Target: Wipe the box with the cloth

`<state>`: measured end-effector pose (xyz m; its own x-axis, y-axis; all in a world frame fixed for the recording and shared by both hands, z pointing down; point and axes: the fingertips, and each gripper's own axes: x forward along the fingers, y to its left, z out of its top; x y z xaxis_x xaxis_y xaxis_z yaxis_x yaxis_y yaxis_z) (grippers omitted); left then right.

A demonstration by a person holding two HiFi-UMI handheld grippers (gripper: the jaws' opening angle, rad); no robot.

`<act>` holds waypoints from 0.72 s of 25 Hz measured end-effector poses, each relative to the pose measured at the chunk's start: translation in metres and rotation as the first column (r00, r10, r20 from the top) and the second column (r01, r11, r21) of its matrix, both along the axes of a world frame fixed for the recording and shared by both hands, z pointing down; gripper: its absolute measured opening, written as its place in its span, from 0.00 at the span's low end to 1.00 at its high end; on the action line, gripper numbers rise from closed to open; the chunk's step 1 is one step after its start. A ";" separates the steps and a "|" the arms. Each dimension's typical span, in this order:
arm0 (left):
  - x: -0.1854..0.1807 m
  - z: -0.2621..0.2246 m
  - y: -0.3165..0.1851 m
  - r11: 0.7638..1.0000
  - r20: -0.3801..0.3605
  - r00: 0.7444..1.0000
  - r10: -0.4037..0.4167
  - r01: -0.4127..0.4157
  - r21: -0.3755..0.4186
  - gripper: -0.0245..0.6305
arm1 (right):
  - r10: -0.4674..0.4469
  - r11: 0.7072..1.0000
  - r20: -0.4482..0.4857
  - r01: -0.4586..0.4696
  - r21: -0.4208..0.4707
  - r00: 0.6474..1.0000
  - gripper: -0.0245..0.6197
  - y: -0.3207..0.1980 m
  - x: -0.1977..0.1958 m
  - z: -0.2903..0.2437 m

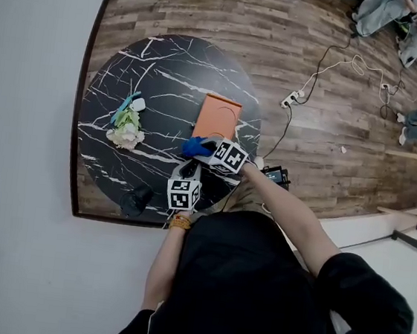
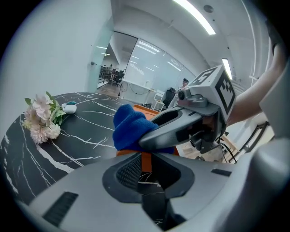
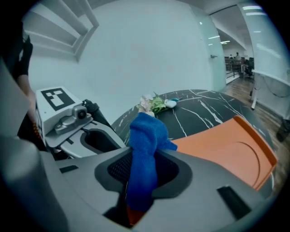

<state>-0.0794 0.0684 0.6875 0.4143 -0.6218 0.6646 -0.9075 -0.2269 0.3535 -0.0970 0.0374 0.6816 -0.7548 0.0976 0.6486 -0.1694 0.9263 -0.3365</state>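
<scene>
Black stone table (image 1: 167, 68) fills the upper left of the head view. The orange box (image 1: 218, 116) lies flat at its right side. The right gripper (image 3: 142, 173) pinches the blue cloth (image 3: 146, 133) by the box's lower left corner. The left gripper (image 2: 146, 171) has jaws a little apart, holding nothing.
</scene>
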 end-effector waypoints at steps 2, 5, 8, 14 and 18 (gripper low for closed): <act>-0.005 -0.002 0.003 1.000 0.009 1.000 0.002 -0.002 0.005 0.12 | -0.008 0.999 0.100 0.003 0.050 0.995 0.20 -0.006 -0.004 -0.018; -0.002 -0.004 0.003 1.000 0.008 1.000 0.012 -0.012 0.018 0.12 | 0.102 0.966 0.150 -0.134 0.221 0.983 0.20 -0.057 0.016 -0.045; 0.001 -0.003 0.001 0.999 0.021 0.999 0.038 -0.039 0.028 0.12 | 0.223 0.897 0.126 -0.254 0.362 0.967 0.20 -0.122 0.043 -0.058; 0.009 -0.002 -0.002 0.993 0.080 0.991 0.107 -0.111 0.041 0.14 | 0.254 0.908 -0.180 -0.170 0.383 0.950 0.20 -0.171 0.078 -0.006; 0.012 0.002 -0.001 0.995 0.066 0.993 0.098 -0.100 0.022 0.15 | 0.281 0.908 -0.212 -0.187 0.376 0.936 0.20 -0.175 0.081 0.004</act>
